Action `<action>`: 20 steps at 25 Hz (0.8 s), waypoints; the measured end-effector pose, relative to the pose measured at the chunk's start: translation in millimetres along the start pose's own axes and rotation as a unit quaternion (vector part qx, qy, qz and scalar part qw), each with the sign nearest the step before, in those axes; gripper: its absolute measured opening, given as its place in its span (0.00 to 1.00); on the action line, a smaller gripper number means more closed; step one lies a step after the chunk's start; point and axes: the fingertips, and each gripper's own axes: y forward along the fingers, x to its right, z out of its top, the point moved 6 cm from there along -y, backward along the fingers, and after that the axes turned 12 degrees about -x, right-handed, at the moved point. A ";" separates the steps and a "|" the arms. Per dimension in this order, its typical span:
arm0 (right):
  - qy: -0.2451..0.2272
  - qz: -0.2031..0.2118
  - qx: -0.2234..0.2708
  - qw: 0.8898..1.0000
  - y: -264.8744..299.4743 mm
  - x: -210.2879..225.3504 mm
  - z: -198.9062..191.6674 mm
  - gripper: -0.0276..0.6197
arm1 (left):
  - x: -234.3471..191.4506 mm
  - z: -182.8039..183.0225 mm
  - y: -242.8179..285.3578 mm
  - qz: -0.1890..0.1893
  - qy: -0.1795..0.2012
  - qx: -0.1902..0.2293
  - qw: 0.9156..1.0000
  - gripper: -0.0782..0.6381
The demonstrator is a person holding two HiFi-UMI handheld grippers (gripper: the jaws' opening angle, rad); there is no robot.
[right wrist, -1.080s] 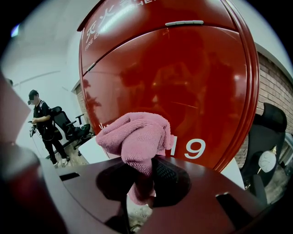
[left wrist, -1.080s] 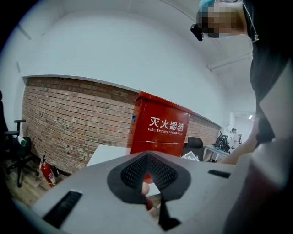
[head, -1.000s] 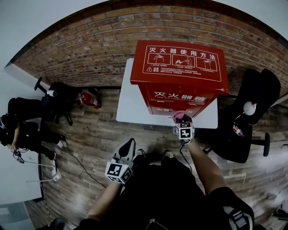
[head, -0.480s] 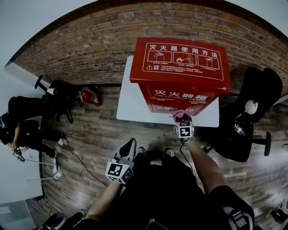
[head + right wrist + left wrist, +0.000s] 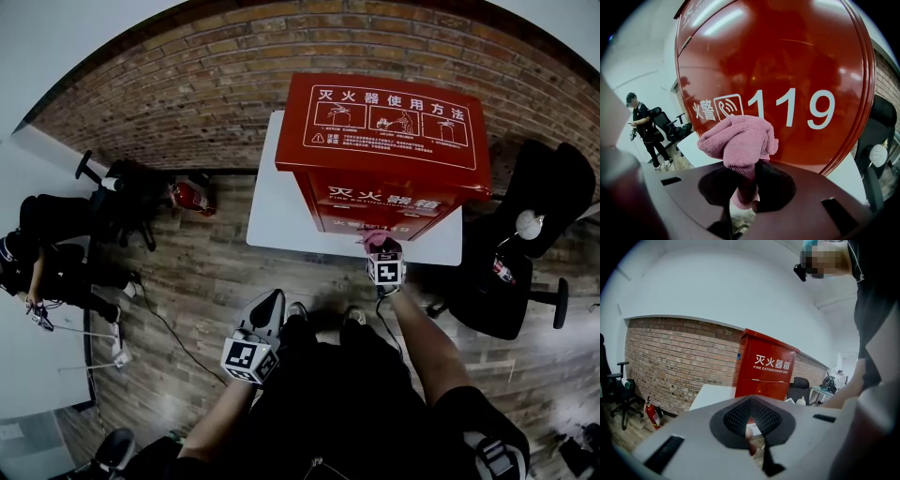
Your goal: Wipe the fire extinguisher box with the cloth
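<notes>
A red fire extinguisher box (image 5: 384, 155) stands on a white table (image 5: 281, 211) against a brick wall; the left gripper view shows the box (image 5: 764, 369) from afar. My right gripper (image 5: 380, 246) is shut on a pink cloth (image 5: 738, 140), held at the lower front of the box (image 5: 787, 70) just below the "119" print. The pink cloth (image 5: 375, 240) shows at the box's lower front edge; whether it touches is unclear. My left gripper (image 5: 265, 309) hangs low over the floor, jaws together, nothing between them.
A black office chair (image 5: 525, 244) stands right of the table. A small red extinguisher (image 5: 187, 197) lies on the wooden floor at the left, beside another black chair (image 5: 122, 202). A person (image 5: 42, 253) stands at far left.
The right gripper with the cloth has shifted slightly right and down along the box's lower front. The left gripper has stayed put.
</notes>
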 end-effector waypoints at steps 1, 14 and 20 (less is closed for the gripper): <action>0.001 0.000 -0.002 1.000 2.2 -0.1 -1.1 0.18 | -0.3 0.0 -0.2 0.001 -0.001 0.000 1.000 0.14; 0.005 -0.018 -0.048 0.999 37.1 7.8 -25.4 0.18 | -5.0 -2.9 -4.4 0.020 -0.009 -0.006 1.000 0.14; 0.011 -0.023 -0.064 0.998 45.1 9.7 -31.8 0.18 | -3.8 -5.4 -6.0 0.028 -0.008 -0.005 1.000 0.14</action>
